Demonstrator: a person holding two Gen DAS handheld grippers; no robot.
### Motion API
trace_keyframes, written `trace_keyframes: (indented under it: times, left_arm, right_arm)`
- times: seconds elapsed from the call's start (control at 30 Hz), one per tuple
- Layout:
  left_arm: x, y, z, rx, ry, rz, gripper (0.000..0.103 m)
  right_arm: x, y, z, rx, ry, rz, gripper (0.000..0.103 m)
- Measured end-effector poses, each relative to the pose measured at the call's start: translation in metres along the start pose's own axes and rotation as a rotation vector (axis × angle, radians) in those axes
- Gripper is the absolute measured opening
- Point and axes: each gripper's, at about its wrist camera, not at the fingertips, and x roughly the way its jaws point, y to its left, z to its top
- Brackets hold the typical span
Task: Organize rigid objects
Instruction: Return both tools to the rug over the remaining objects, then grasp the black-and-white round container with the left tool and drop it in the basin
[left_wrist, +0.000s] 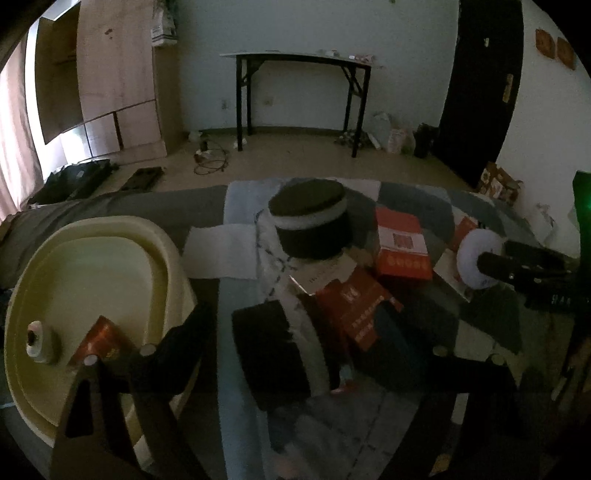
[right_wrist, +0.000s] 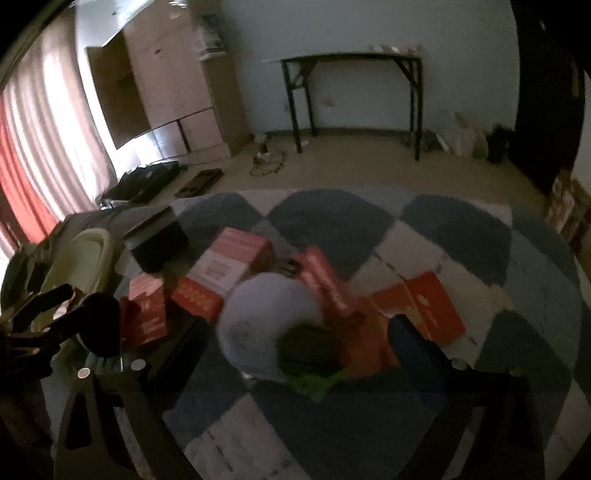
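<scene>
Cream plastic is filling the far left of my left wrist view: a basin (left_wrist: 166, 258) sitting on the patterned rug (left_wrist: 332, 424), with a small white roll (left_wrist: 35, 341) and a red box (left_wrist: 101, 341) lying inside it. My left tool (left_wrist: 291, 343) is hovering with its jaws spread wide apart and nothing clamped; its left finger is reaching over the basin's rim, its right finger lying over the clutter. Between the fingers I am seeing a black-and-white cylinder (left_wrist: 273, 354) tipped on its side, and just right of it a red carton (left_wrist: 354, 310). Ahead of the tool another round black tin with a white band (left_wrist: 312, 221) is standing upright, with a red-and-white box (left_wrist: 402, 243) just to its right. Far right, my other tool is showing up, touching a pale round object (left_wrist: 476, 258).

In the right wrist view, which is blurred, the basin (right_wrist: 85, 258) is sitting far left beside the left tool (right_wrist: 55, 317). My right tool (right_wrist: 295, 343) is also standing wide, its fingers either side of a large pale round object (right_wrist: 266, 325) with a dark green patch; I cannot tell whether they are gripping it. Red boxes (right_wrist: 325, 288) are crowding ahead of it, and one orange-red box (right_wrist: 432, 306) is lying just beyond the right finger.
</scene>
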Motion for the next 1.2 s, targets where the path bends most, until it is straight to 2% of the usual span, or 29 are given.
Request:
trace_keyframes:
  times: [0.13, 0.2, 0.33, 0.37, 0.5, 0.67, 0.9, 1.0, 1.2]
  left_arm:
    - [0.009, -0.002, -0.003, -0.010, 0.018, -0.018, 0.087]
    - [0.010, -0.003, -0.005, 0.001, 0.009, 0.006, 0.079]
    - [0.011, 0.000, -0.006, 0.010, -0.008, 0.031, 0.056]
    - [0.010, 0.001, -0.006, 0.005, -0.013, 0.030, 0.055]
    - [0.011, 0.006, -0.006, -0.014, -0.010, 0.008, 0.054]
    - [0.004, 0.009, -0.002, -0.021, -0.018, -0.017, 0.054]
    - [-0.021, 0.014, 0.007, -0.033, -0.085, -0.042, 0.054]
    - [-0.028, 0.015, 0.009, -0.024, -0.123, -0.014, 0.054]
    - [-0.034, 0.014, 0.009, -0.010, -0.155, -0.026, 0.054]
  right_arm:
    - [0.000, 0.024, -0.005, -0.143, -0.068, -0.073, 0.098]
    - [0.003, 0.032, -0.009, -0.194, -0.076, -0.087, 0.092]
    - [0.012, 0.036, -0.013, -0.225, -0.075, -0.103, 0.080]
    - [0.015, 0.037, -0.014, -0.231, -0.072, -0.112, 0.076]
    - [0.023, 0.039, -0.014, -0.233, -0.076, -0.125, 0.064]
    - [0.023, 0.038, -0.015, -0.243, -0.079, -0.116, 0.059]
    - [0.000, 0.025, -0.010, -0.172, -0.145, -0.082, 0.057]
    - [-0.010, 0.018, -0.009, -0.137, -0.177, -0.063, 0.057]
    - [-0.009, 0.016, -0.011, -0.139, -0.167, -0.078, 0.057]
